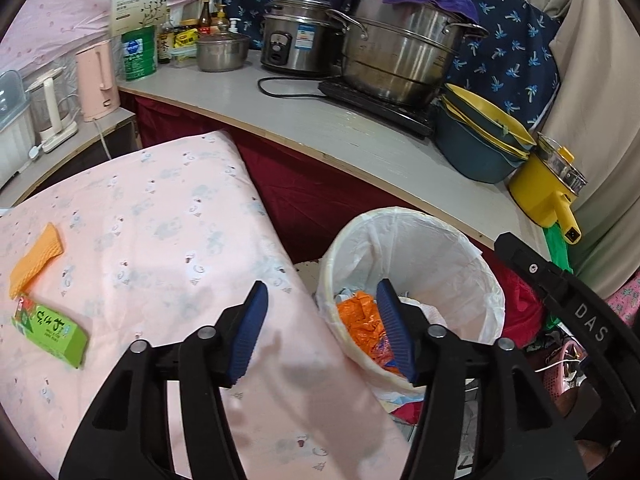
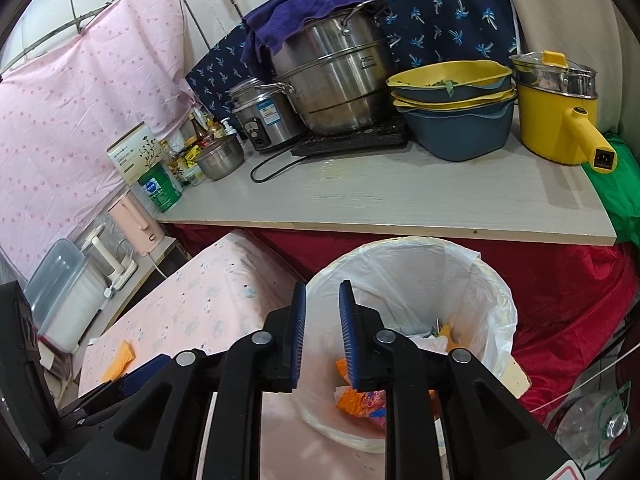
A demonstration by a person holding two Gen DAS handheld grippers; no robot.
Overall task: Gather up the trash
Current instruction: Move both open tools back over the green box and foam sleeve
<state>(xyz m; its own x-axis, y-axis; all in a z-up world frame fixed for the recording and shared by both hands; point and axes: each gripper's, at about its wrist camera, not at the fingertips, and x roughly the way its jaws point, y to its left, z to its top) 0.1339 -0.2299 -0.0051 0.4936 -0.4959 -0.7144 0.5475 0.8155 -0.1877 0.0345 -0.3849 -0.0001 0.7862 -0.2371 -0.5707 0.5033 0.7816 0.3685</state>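
A white-lined trash bin [image 1: 416, 240] stands beside the pink-clothed table [image 1: 160, 232]; orange wrappers [image 1: 360, 320] lie inside it. On the table at the left lie an orange wafer-like piece [image 1: 38, 256] and a green box [image 1: 52, 334]. My left gripper [image 1: 320, 328] is open and empty, over the table edge and the bin rim. In the right wrist view the bin [image 2: 420, 264] holds the orange wrappers [image 2: 352, 400]. My right gripper [image 2: 322, 332] is open with a narrow gap, empty, above the bin's near rim. The orange piece [image 2: 122, 358] shows at the left.
A grey counter [image 1: 320, 120] behind the bin carries a steel pot [image 1: 400, 52], a rice cooker [image 1: 296, 36], stacked bowls [image 1: 480, 136] and a yellow pot [image 1: 548, 184]. A pink kettle [image 1: 98, 80] stands left. Red cloth [image 2: 560, 280] hangs below the counter.
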